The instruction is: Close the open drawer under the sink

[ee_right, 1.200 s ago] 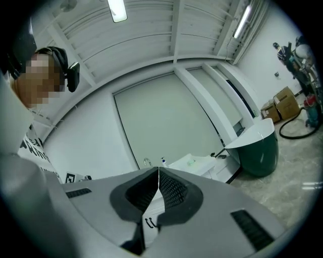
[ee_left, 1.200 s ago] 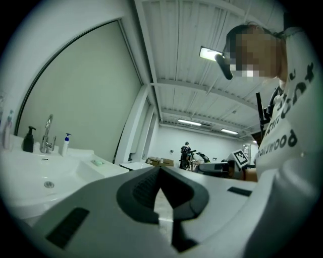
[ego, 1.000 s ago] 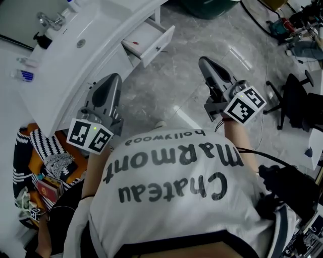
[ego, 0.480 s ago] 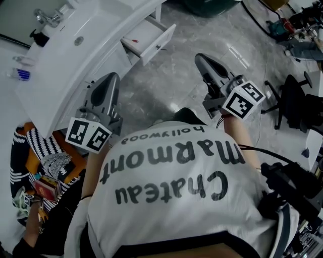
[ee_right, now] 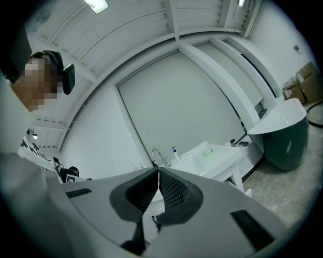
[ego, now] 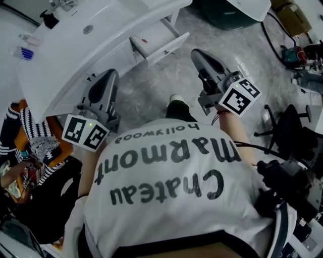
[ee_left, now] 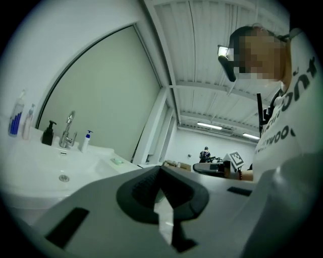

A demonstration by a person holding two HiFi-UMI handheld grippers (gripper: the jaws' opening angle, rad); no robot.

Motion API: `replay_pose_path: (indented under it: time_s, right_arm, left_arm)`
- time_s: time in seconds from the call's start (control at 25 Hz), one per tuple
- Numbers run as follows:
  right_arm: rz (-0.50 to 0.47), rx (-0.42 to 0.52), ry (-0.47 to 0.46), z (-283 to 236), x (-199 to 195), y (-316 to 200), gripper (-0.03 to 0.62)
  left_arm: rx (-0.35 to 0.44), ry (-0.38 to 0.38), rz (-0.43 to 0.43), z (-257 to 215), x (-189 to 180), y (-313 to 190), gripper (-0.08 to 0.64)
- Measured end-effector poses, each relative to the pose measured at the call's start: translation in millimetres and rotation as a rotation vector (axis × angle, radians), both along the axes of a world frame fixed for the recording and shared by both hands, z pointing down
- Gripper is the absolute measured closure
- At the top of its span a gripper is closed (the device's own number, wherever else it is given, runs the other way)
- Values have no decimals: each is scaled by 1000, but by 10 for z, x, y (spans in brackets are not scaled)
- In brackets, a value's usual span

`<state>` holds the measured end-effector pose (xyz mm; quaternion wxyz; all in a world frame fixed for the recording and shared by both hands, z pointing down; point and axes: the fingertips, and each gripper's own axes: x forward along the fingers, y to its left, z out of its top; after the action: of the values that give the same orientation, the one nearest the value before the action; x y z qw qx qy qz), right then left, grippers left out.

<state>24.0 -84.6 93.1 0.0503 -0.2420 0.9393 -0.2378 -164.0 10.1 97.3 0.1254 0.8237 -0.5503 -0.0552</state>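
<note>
In the head view the white sink cabinet (ego: 75, 55) runs across the upper left, and its white drawer (ego: 160, 40) stands pulled out toward the floor. My left gripper (ego: 111, 74) hangs shut beside the cabinet front, down and left of the drawer. Just right of the drawer, above the grey floor, my right gripper (ego: 194, 52) is shut and apart from the drawer. The left gripper (ee_left: 160, 169) has its jaws closed with nothing between them in the left gripper view, and the basin (ee_left: 55, 169) and tap (ee_left: 68, 130) lie beyond. The right gripper (ee_right: 158, 171) is shut and empty too, facing the sink (ee_right: 209, 153).
A dark green tub (ego: 227, 12) stands past the drawer. An office chair (ego: 285, 126) and cables are at the right. Striped cloth and bags (ego: 30, 146) lie at the left by the cabinet. Bottles (ee_left: 17, 118) stand on the sink top. My shoe (ego: 176, 99) is on the floor.
The cabinet and drawer have slid right and nearer in the head view as I stepped toward them. Both grippers stay shut, and the right one is closer to the drawer.
</note>
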Motion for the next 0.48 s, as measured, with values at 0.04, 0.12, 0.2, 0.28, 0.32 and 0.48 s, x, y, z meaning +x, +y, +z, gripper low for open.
replay_pose_path:
  time_s: [0.04, 0.12, 0.2, 0.28, 0.32, 0.48]
  right_arm:
    - [-20, -6, -5, 9, -22, -91, 580]
    - [-66, -25, -21, 21, -64, -262, 580]
    - [-113, -30, -29, 9, -90, -421, 580]
    - [-152, -24, -12, 23, -90, -577, 580]
    - [-171, -25, 0, 50, -80, -650, 580]
    - [-241, -54, 43, 201, 3, -927, 580]
  left_arm:
    - [-4, 3, -21, 5, 9, -33, 552]
    - [-17, 13, -63, 29, 42, -87, 552]
    - [-31, 16, -100, 56, 87, -177, 552]
    - [-41, 27, -138, 69, 134, -299, 552]
    - [-43, 37, -156, 69, 164, -358, 552]
    - [-50, 50, -218, 95, 308, -586, 552]
